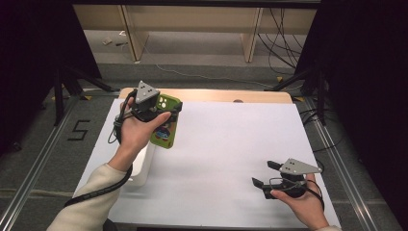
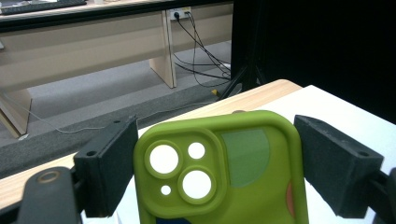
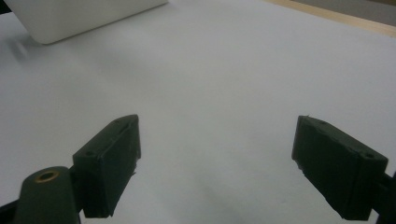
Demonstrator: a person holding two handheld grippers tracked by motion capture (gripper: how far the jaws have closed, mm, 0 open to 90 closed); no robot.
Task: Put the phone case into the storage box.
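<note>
The left tool (image 2: 215, 172) clamps the green phone case (image 2: 219, 168) between its jaws above the table (image 1: 231, 139); the right tool (image 3: 217, 168) stands wide apart, holding nothing.

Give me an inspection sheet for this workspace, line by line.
Surface: white sheet covering a wooden table.
Job's things: green phone case, raised between the left gripper's jaws.
Clutter: white box at the left edge.
Grippers: left gripper shut on the case; right gripper open, low over the sheet.
Cables: black cable trailing from the left gripper; more on the floor beyond.
Surroundings: grey floor, wooden furniture, dark stands.
</note>
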